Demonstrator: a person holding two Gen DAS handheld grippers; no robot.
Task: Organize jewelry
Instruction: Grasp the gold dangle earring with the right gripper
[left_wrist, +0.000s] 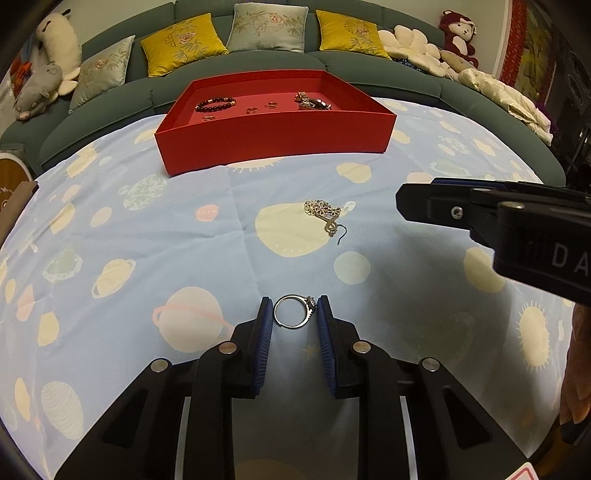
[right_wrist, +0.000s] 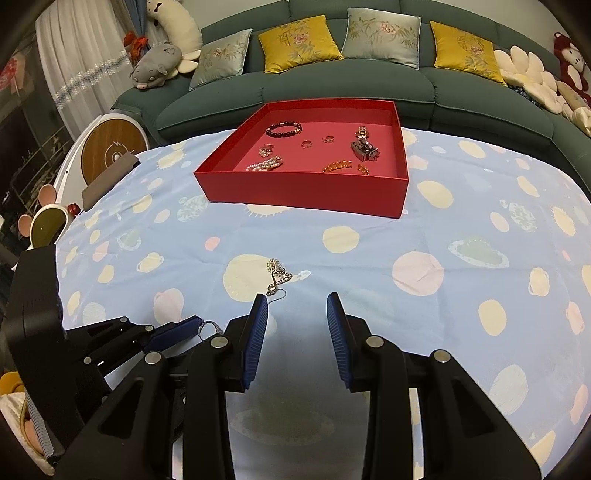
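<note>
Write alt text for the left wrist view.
The left gripper brackets a silver ring between its blue pads above a planet-print cloth. Ahead lie an earring and a red tray of jewelry; the right gripper enters from the right.

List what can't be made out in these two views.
- Silver ring: the left wrist view doesn't settle whether the left gripper pads touch it; in the right wrist view that gripper's finger hides most of it.
- Red box: in the left wrist view its front wall hides the nearer floor.
- Small rings in the box: too small to detail.
- Earring: its clear back is faint against the cloth.
</note>
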